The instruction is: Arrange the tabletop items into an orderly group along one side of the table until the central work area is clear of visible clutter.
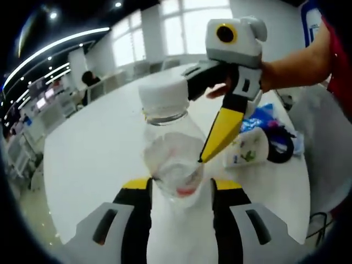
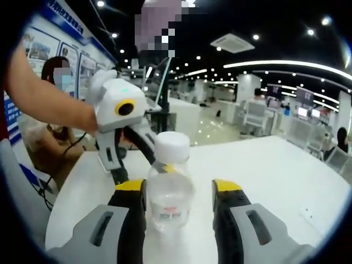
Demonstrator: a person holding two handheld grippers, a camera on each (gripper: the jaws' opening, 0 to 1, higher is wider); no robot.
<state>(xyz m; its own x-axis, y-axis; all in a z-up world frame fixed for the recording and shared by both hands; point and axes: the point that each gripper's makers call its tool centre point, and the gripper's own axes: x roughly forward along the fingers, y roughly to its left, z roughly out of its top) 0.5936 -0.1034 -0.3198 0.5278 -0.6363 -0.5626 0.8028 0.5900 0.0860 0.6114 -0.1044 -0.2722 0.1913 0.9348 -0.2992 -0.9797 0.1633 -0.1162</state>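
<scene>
Your left gripper [image 1: 180, 190] clasps a clear plastic bottle [image 1: 171, 148] around its lower body, holding it upright above the white table [image 1: 93, 159], its long axis vertical and its white cap [image 1: 163, 91] pointing up; it looks empty apart from a little red near the base. Your right gripper [image 2: 179, 192] has its jaws spread on either side of the same bottle, not pressing it. Near the table's edge lie a white printed cup [image 1: 247, 149] on its side and a blue packet [image 1: 263, 116].

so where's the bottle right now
The bottle stands upright on the white table, between the left gripper's jaws, with the right gripper around it from the opposite side.
</scene>
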